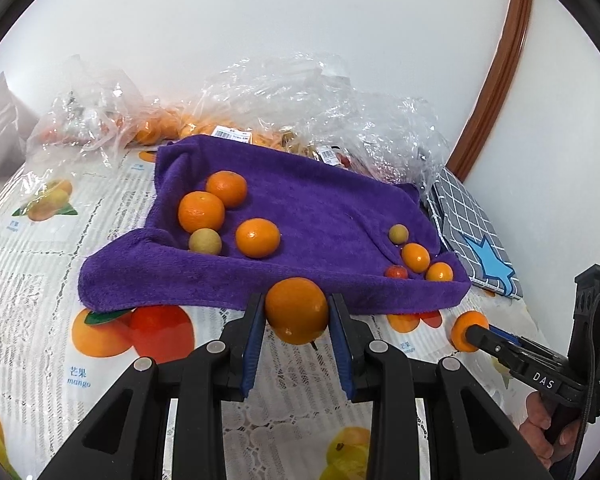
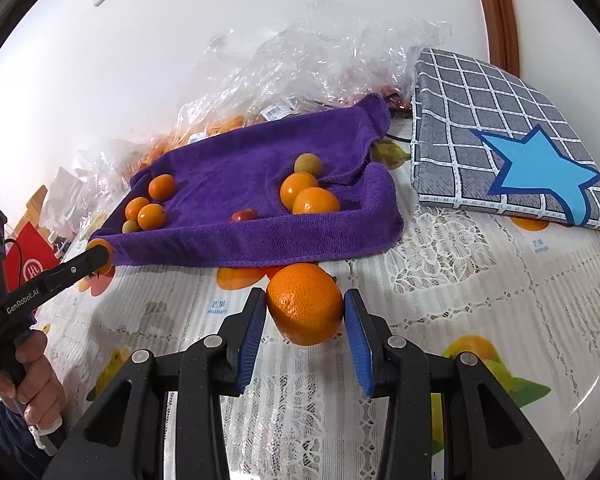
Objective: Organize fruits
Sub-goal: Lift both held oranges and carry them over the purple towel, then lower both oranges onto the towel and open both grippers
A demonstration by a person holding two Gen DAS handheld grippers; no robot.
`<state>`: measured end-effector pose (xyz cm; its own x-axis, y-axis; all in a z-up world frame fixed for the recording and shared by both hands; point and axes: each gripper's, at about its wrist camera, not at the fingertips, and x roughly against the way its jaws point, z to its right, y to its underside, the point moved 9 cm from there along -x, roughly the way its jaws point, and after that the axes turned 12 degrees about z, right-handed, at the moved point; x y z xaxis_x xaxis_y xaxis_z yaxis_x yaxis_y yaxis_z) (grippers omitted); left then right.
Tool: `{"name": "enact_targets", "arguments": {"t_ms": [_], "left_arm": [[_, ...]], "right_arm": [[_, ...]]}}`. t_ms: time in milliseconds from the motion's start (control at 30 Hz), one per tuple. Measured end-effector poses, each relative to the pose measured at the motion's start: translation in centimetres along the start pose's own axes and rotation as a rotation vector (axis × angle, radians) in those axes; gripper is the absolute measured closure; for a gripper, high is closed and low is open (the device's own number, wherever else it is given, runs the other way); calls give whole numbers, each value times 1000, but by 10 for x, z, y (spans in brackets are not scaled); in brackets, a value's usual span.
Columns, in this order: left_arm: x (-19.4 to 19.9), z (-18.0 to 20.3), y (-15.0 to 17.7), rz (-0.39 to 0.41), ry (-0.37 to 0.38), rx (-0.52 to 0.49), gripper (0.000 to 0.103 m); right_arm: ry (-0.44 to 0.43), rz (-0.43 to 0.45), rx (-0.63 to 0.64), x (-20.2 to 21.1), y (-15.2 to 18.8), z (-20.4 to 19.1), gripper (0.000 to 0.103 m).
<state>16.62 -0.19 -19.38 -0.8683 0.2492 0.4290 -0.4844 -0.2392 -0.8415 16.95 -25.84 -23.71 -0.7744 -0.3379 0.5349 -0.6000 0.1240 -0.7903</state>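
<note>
Black plastic left gripper and right gripper are fitted with blue ribbed pads, silver screws; white "GenRobot.AI" lettering is printed; bare-skinned hand.

Orange between hand-held gripper pads

"mango" on tablecloth; "GenRobot.AI" on left hand-held gripper

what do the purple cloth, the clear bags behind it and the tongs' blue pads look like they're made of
purple cloth: likely microfiber or terry, with a matte, fuzzy pile and soft rolled edges.
clear bags: thin plastic film, glossy, crinkled and see-through.
blue pads on the left tongs: probably ribbed rubber or soft plastic, matte; the fine ridges show, but the exact material is unclear.
</note>
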Motion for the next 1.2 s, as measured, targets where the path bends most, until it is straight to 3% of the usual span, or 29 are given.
{"name": "enact_targets", "arguments": {"t_ms": [300,600,1200], "left_arm": [[8,-11,-6,10,-32,15,73],[20,-22,-45,61,-76,5,73],[-3,-33,-90,59,-107,18,73]], "right_arm": [[-11,28,18,16,-18,-12,63],[-28,69,66,20,-52,-30,63],[-40,127,96,-1,-101,-44,63]]}}
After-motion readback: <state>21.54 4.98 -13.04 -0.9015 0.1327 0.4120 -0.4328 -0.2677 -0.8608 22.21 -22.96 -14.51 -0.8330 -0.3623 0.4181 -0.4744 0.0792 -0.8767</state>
